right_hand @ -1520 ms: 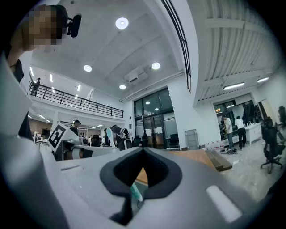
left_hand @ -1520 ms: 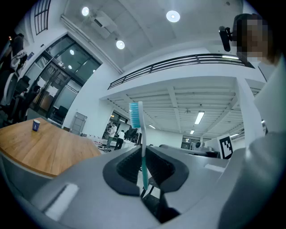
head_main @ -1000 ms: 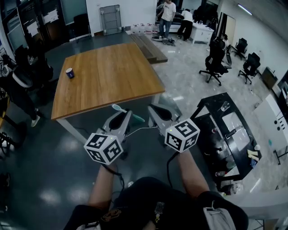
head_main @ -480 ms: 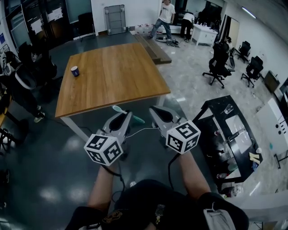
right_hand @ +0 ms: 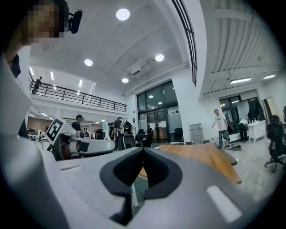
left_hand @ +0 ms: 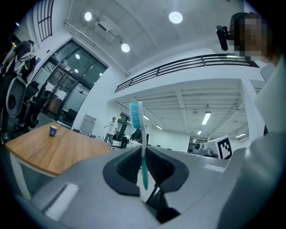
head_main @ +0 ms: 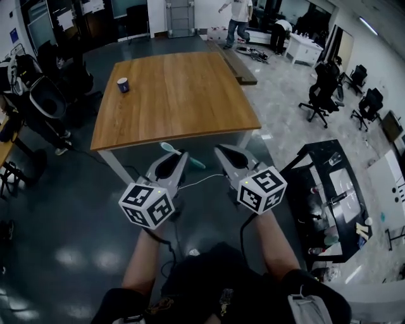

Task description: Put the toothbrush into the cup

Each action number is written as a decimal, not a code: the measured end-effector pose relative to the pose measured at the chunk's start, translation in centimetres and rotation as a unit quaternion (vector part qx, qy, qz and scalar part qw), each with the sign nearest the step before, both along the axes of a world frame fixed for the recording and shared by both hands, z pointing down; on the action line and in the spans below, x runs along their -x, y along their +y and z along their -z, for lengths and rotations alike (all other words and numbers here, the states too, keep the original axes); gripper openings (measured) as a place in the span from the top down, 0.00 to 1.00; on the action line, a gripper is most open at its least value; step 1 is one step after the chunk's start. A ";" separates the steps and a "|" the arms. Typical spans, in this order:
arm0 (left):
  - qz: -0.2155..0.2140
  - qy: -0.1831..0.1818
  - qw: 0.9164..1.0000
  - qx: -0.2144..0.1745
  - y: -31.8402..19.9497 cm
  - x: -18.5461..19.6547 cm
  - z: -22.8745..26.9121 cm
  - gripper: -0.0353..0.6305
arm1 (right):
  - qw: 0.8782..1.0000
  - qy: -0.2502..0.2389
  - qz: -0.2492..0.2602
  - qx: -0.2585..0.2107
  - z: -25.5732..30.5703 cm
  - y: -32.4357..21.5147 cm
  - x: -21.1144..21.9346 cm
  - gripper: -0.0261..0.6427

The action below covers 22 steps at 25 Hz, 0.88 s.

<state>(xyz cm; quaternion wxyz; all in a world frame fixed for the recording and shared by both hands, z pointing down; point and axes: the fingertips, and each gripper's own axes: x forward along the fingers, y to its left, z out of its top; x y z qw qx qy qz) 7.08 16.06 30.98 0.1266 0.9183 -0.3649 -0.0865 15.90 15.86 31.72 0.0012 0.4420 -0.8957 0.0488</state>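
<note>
A teal toothbrush (head_main: 182, 156) lies crosswise in my left gripper (head_main: 181, 158), whose jaws are shut on its handle. In the left gripper view the toothbrush (left_hand: 135, 117) stands upright between the pads, bristle head on top. The small blue cup (head_main: 123, 84) stands upright near the far left edge of the wooden table (head_main: 183, 95); the left gripper view shows the cup (left_hand: 53, 130) far ahead to the left. Both grippers hang over the floor just short of the table's near edge. My right gripper (head_main: 223, 154) is shut with nothing in it, jaws touching in its own view (right_hand: 143, 151).
Dark grey floor lies under the grippers, with a white cable (head_main: 199, 182) on it. A black desk (head_main: 329, 183) stands at the right, office chairs (head_main: 323, 95) beyond it. Chairs and gear (head_main: 38, 95) crowd the left side. People (head_main: 239, 14) stand past the table's far end.
Both grippers have advanced together toward the table, whose near edge is now closer to their tips. The toothbrush stays gripped in the left jaws; the right stays shut.
</note>
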 end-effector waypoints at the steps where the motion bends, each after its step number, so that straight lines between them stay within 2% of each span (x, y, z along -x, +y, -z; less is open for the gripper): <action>1: 0.005 0.000 1.000 0.002 -0.4 0.7 -0.1 0.89 | 1.000 -0.001 0.002 0.000 -0.1 -0.5 0.5 0.96; 7: 0.039 -0.002 0.999 0.006 -2.8 4.5 -0.9 0.89 | 1.000 -0.005 0.021 -0.007 -0.4 -3.3 3.7 0.96; 12: 0.067 -0.004 0.998 0.009 -5.7 5.9 -2.1 0.89 | 0.999 -0.006 0.043 -0.007 -1.7 -6.5 4.7 0.96; 22: 0.117 -0.020 0.993 0.017 -16.0 7.0 -2.7 0.89 | 0.995 -0.016 0.099 -0.007 -2.5 -17.9 6.4 0.96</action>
